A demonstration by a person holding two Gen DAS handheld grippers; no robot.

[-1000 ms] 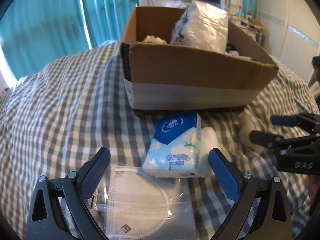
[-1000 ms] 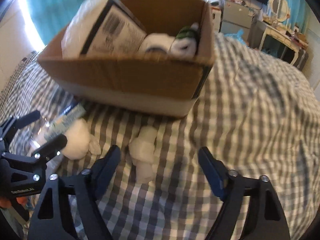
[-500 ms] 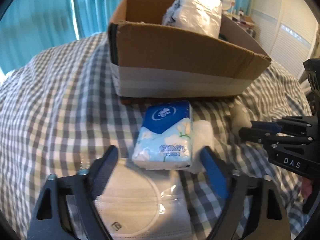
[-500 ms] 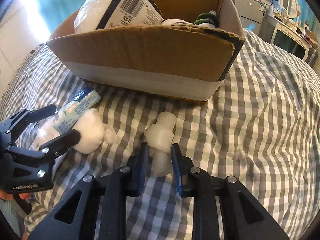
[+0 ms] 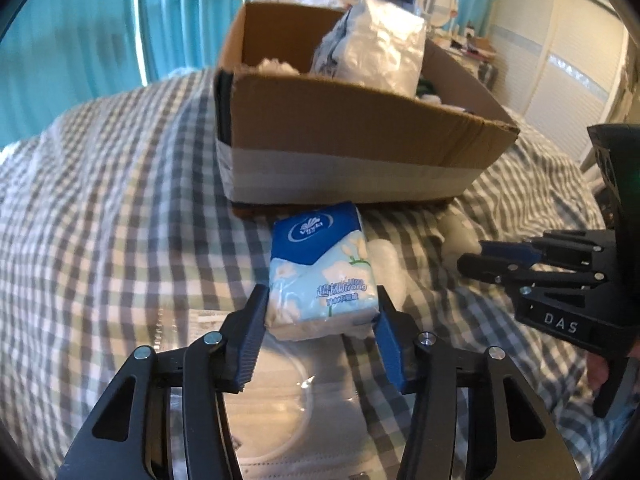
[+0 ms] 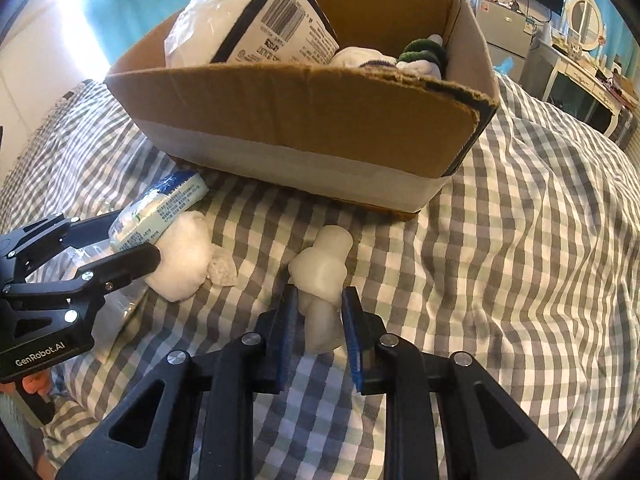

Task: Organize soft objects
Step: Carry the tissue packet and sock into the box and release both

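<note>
My left gripper (image 5: 320, 312) is shut on a blue and white tissue pack (image 5: 320, 276), which lies on the checked bedspread in front of a cardboard box (image 5: 348, 152). The pack also shows in the right wrist view (image 6: 158, 208) between the left gripper's fingers (image 6: 132, 264). My right gripper (image 6: 318, 312) is shut on a white squishy toy (image 6: 322, 272) lying on the bed before the box (image 6: 304, 128). The right gripper shows at the right of the left wrist view (image 5: 476, 256). A white soft ball (image 6: 182, 260) lies beside the tissue pack.
The box holds a large plastic-wrapped white pack (image 6: 256, 24), white socks and a green sock (image 6: 422, 52). A bagged face mask (image 5: 288, 408) lies under my left gripper. A dresser with a mirror (image 6: 584, 28) stands behind the bed. Teal curtains (image 5: 100, 40) hang at the back.
My left gripper moved forward and closed on the tissue pack. My right gripper closed on the white squishy toy and stays on it.
</note>
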